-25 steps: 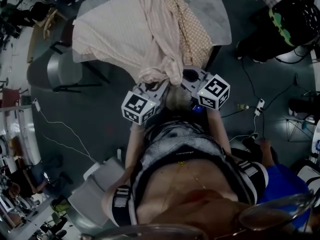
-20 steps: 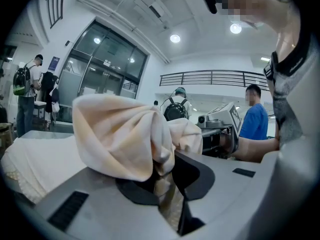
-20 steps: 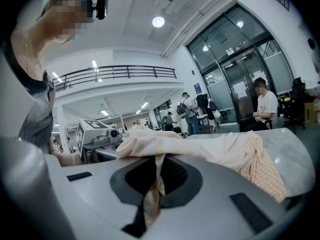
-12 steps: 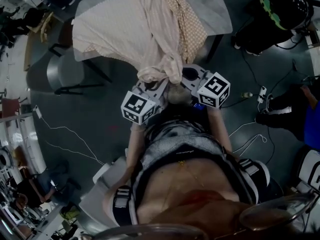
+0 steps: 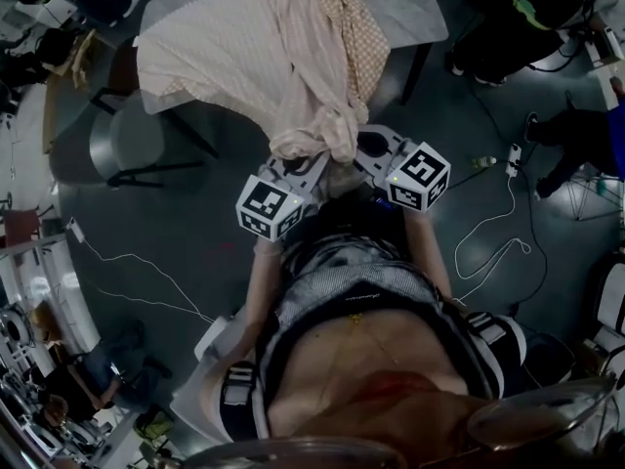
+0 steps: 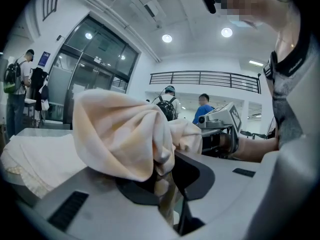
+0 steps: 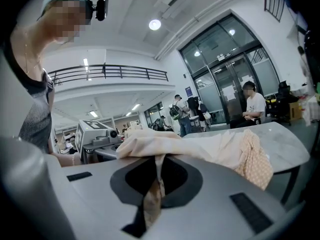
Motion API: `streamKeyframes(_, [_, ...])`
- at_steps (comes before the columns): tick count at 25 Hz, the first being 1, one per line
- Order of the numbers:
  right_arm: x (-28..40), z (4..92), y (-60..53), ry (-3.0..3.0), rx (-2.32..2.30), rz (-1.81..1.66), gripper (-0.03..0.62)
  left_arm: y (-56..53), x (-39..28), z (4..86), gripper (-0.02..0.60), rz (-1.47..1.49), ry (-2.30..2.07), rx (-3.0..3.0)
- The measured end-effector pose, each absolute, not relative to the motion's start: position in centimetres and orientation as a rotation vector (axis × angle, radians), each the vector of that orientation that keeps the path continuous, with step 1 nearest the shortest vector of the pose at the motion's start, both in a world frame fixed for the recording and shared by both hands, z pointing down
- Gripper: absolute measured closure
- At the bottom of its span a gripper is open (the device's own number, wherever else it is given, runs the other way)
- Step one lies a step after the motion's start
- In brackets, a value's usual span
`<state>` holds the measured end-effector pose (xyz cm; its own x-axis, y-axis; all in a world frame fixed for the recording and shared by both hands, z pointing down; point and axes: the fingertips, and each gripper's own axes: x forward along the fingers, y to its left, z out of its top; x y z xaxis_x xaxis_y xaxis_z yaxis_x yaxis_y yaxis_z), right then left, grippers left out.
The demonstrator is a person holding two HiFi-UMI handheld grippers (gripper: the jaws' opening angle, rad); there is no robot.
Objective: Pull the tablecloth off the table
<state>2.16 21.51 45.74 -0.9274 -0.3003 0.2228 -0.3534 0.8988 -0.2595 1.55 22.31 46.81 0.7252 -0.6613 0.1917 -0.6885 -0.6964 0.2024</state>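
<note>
The tablecloth (image 5: 293,57) lies bunched across the table (image 5: 415,13), its near end hanging past the edge. The left gripper (image 6: 166,184) and the right gripper (image 7: 154,184) sit side by side there, each clamped on a fold of it. A chair (image 5: 122,143) stands left of the table

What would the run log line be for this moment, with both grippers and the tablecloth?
left gripper: shut on tablecloth | right gripper: shut on tablecloth | tablecloth: bunched, partly on table | task: not yet done
</note>
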Motion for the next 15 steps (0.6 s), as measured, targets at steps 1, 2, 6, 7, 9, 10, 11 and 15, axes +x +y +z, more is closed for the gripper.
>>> streamKeyframes(1, [2.4, 45.7, 21.9, -2.885, 0.508, 0.443, 0.531, 22.7, 1.8, 46.8, 0.532, 0.154, -1.063, 2.673])
streamKeyframes(2, [2.6, 45.7, 22.2, -2.883, 0.511, 0.442, 0.531, 23.0, 2.0, 46.8, 0.532, 0.156, -1.062, 2.674])
streamKeyframes(6, [3.8, 44.8, 22.8, -2.895, 0.492, 0.440, 0.531, 23.6, 3.1, 45.9, 0.531, 0.150, -1.080, 2.677])
streamKeyframes(7, [4.0, 44.7, 22.9, -2.900, 0.486, 0.442, 0.531, 23.8, 3.4, 45.8, 0.532, 0.152, -1.085, 2.678])
streamKeyframes(9, [4.6, 44.9, 23.2, -2.896, 0.479, 0.427, 0.531, 24.2, 4.0, 46.0, 0.531, 0.162, -1.092, 2.676])
streamKeyframes(10, [5.0, 45.0, 23.5, -2.890, 0.476, 0.413, 0.531, 24.4, 4.4, 46.2, 0.531, 0.168, -1.093, 2.674])
streamKeyframes(11, [5.4, 45.2, 23.7, -2.884, 0.473, 0.403, 0.531, 24.6, 4.9, 46.4, 0.532, 0.174, -1.094, 2.671])
streamKeyframes(15, [7.5, 44.7, 24.6, -2.888, 0.470, 0.428, 0.531, 25.5, 7.0, 45.9, 0.531, 0.184, -1.108, 2.663])
